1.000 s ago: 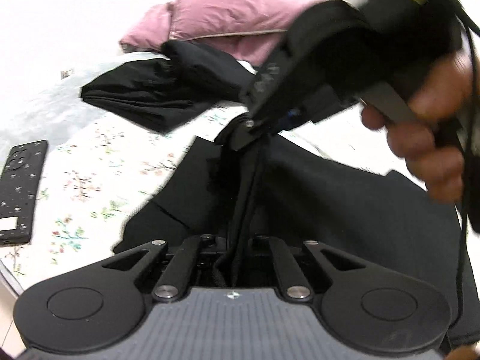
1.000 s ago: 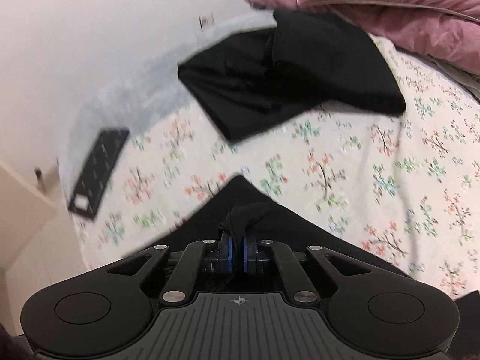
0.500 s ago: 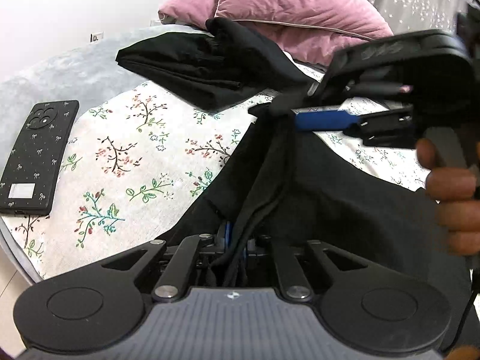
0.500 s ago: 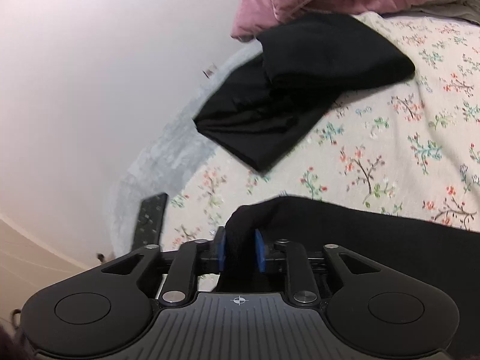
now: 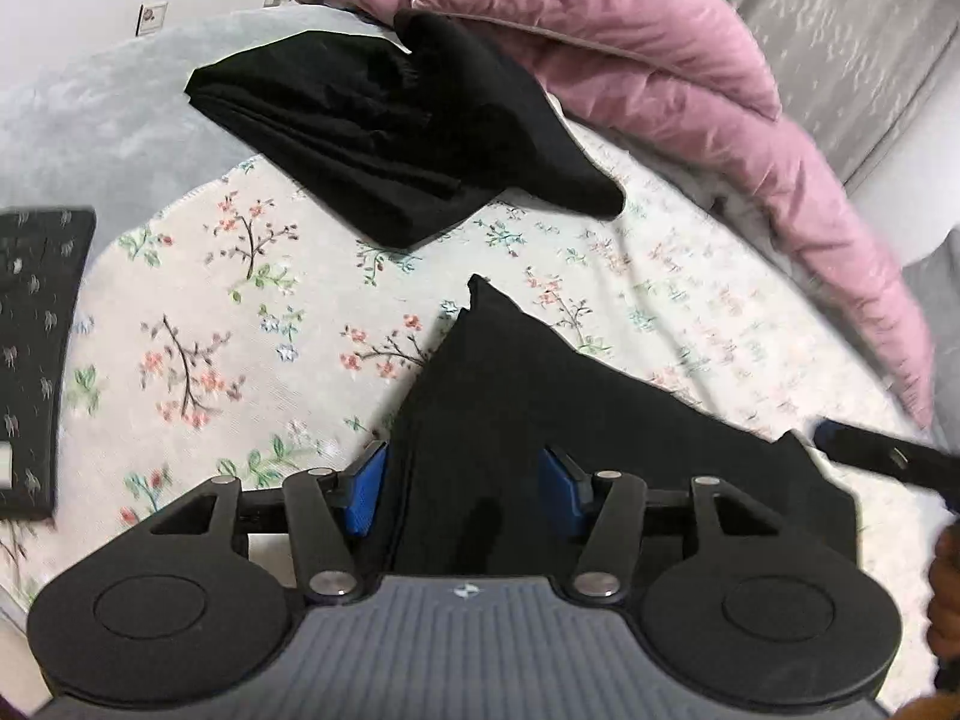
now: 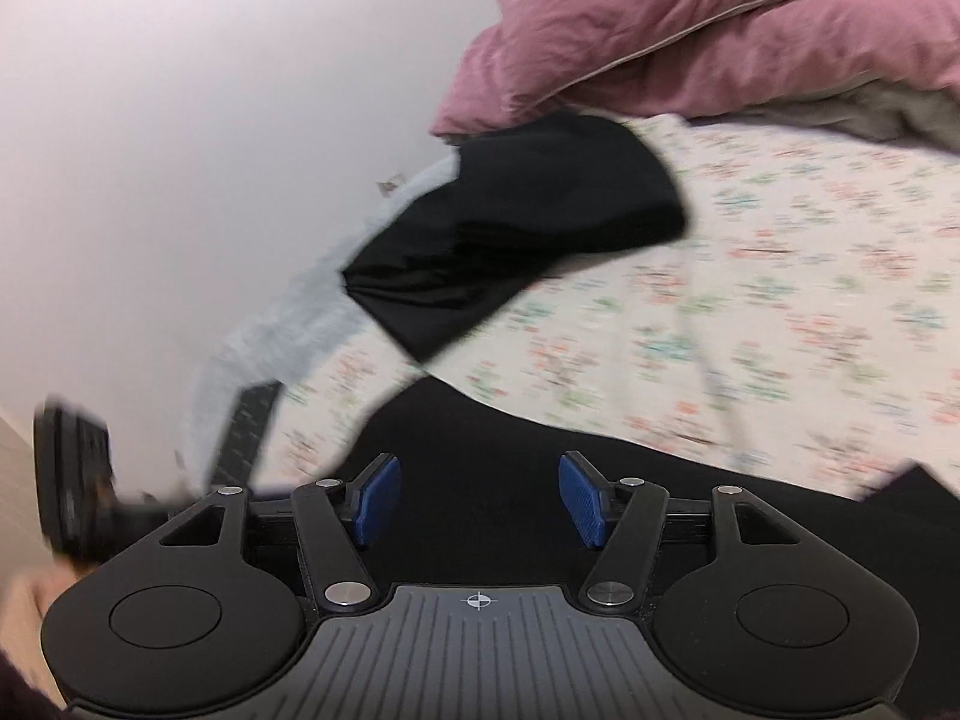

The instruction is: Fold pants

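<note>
- Near me, on the floral bedsheet (image 5: 252, 324): black pants (image 5: 510, 396), lying flat, one corner pointing far.
- My left gripper (image 5: 465, 495): jaws spread wide, blue pads (image 5: 365, 495) either side of the pants' edge, clamping nothing.
- My right gripper (image 6: 480, 501): jaws equally wide over the pants, holding nothing.
- Far: second black garment (image 5: 396, 138) against a pink pillow (image 5: 630, 60).
- Left: patterned phone (image 5: 33, 354).
</note>
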`<action>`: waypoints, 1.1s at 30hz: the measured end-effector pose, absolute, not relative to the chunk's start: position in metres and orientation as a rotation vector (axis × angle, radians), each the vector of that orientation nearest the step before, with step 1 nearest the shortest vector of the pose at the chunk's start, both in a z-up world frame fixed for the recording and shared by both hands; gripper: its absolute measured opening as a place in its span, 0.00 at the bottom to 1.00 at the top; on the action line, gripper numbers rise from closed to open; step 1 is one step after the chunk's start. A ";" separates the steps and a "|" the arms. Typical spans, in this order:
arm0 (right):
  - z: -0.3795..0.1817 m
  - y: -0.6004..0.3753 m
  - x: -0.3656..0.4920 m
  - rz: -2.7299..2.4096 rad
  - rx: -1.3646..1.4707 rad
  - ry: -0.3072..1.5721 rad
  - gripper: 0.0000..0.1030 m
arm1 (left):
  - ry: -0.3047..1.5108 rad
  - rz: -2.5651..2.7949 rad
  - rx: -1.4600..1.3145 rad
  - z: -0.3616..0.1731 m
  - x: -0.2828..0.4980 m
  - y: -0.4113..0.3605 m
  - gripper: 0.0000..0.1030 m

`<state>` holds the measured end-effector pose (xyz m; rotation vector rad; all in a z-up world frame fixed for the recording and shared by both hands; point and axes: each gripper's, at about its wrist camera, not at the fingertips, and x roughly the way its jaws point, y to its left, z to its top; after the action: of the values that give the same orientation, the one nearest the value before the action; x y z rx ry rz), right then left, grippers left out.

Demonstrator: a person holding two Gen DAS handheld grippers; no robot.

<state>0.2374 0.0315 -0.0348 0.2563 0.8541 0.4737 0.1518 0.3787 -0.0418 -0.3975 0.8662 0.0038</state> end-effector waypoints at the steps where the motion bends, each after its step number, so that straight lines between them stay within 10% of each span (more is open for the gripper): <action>1: -0.035 0.024 0.230 0.460 0.239 0.851 0.58 | 0.867 -0.027 -0.398 -0.041 0.158 0.379 0.75; 8: -0.034 -0.037 0.190 0.360 0.250 0.830 0.58 | 0.896 -0.117 -0.474 -0.053 0.207 0.400 0.73; 17: -0.038 -0.088 0.159 0.272 0.300 0.805 0.58 | 0.657 -0.201 -0.352 -0.052 0.199 0.378 0.46; 26: -0.048 -0.112 0.137 0.222 0.283 0.816 0.58 | 0.772 0.180 -0.104 -0.052 0.181 0.366 0.53; 33: -0.057 -0.142 0.114 0.152 0.288 0.837 0.64 | 0.686 0.054 -0.064 -0.018 0.139 0.309 0.80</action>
<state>0.1137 -0.1416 -0.0572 0.2879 0.8369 0.1523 0.1387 0.3091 -0.0181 -0.0639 0.6860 0.0536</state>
